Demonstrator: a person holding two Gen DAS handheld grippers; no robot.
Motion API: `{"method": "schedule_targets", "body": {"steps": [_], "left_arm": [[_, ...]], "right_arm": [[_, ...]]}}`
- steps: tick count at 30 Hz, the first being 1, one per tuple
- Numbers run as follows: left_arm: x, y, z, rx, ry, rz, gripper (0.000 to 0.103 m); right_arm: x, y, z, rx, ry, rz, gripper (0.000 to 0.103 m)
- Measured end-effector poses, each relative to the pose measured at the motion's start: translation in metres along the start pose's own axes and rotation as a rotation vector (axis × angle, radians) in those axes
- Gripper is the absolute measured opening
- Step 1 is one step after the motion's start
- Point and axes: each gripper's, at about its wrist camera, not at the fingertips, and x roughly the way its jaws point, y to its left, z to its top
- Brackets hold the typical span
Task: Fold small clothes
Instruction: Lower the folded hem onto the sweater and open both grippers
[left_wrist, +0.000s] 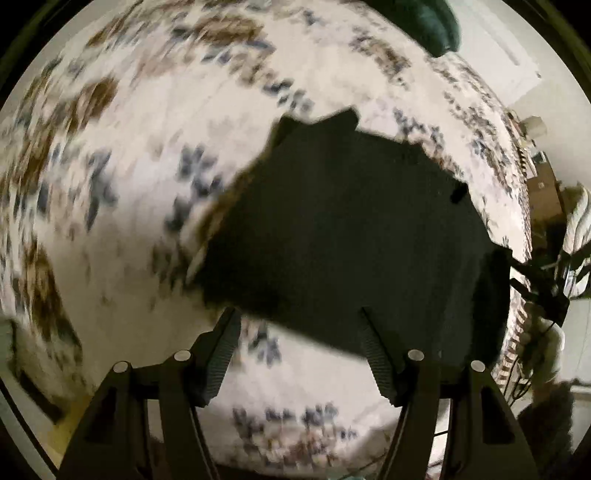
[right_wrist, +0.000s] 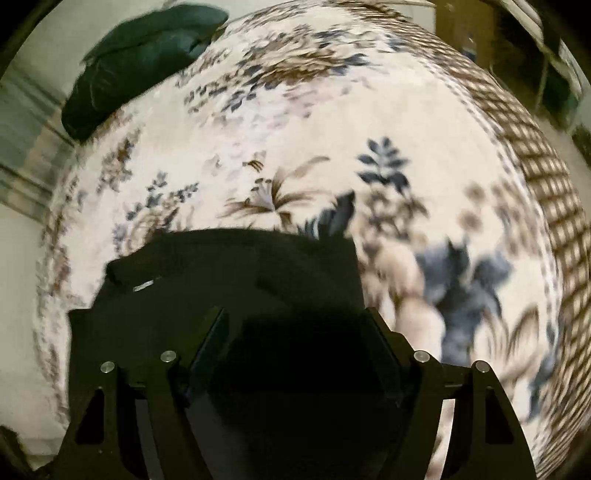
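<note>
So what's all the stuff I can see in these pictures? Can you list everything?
Dark garment: one, black or very dark, lying on the floral cover in front of both grippers.
Floral cover: one, cream with blue and brown leaf prints and a brown checked border, under the garment.
Green cushion: one, dark green, at the far edge of the cover.
Houseplant: one, dark leaves, off the cover's edge in the left wrist view.
Left gripper: one, black, open, fingertips at the garment's near edge.
Right gripper: one, black, open, over the garment.
</note>
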Motion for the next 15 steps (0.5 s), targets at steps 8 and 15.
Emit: {"method": "schedule_targets", "body": {"steps": [8,15], "left_arm": [[0.077,-0.060,0.130,0.239,-0.142,0.045,0.063],[0.165,-0.065,0.183,0.312,-0.036,0.124,0.031]], "right_arm": [[0.019,-0.020,0.020,0.054,-0.039,0.010,0.011],[0.021,-0.015,0.014,0.054,-0.028,0.058,0.011]]}}
